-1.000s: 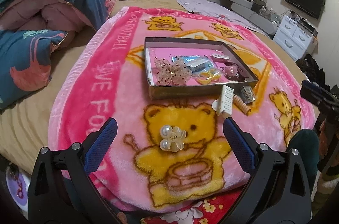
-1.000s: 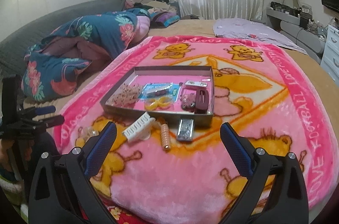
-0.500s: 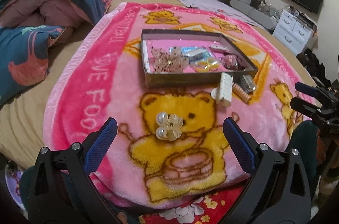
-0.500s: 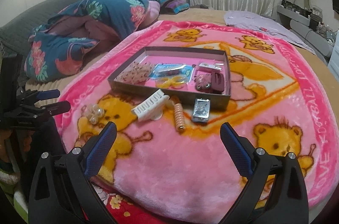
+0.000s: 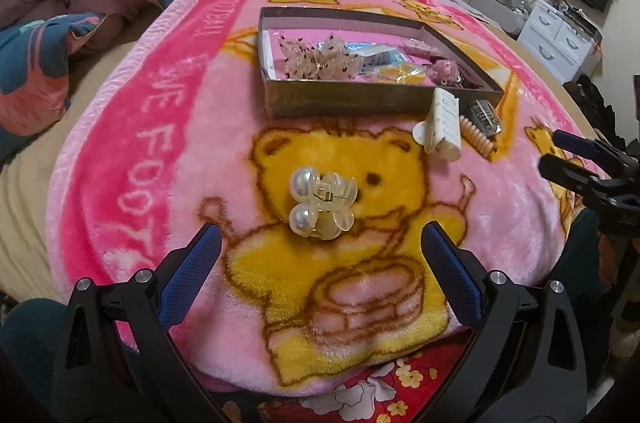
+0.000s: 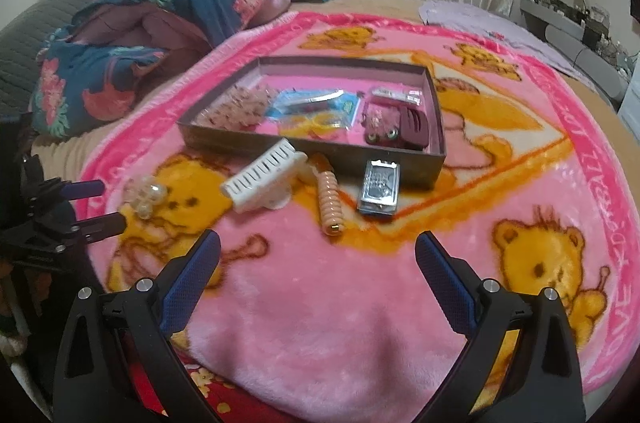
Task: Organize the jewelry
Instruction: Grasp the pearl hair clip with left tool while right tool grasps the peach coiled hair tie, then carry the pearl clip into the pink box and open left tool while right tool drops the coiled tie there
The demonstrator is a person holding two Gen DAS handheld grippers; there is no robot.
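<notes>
Closing in, we have brought the left tongs (image 5: 320,251) nearer the pearl clip (image 5: 322,205) on the blanket (image 5: 168,127); both tongs gape wide, empty (right tongs (image 6: 318,255) included), so grasping looks next.

Pink blanket (image 5: 168,111) border, white lettering — left wrist view reads "…VE FOOT…", rest cut off. Right wrist view, right border: "…VE FOOTBALL LOVE…" — partly blurred. No other text legible.
</notes>
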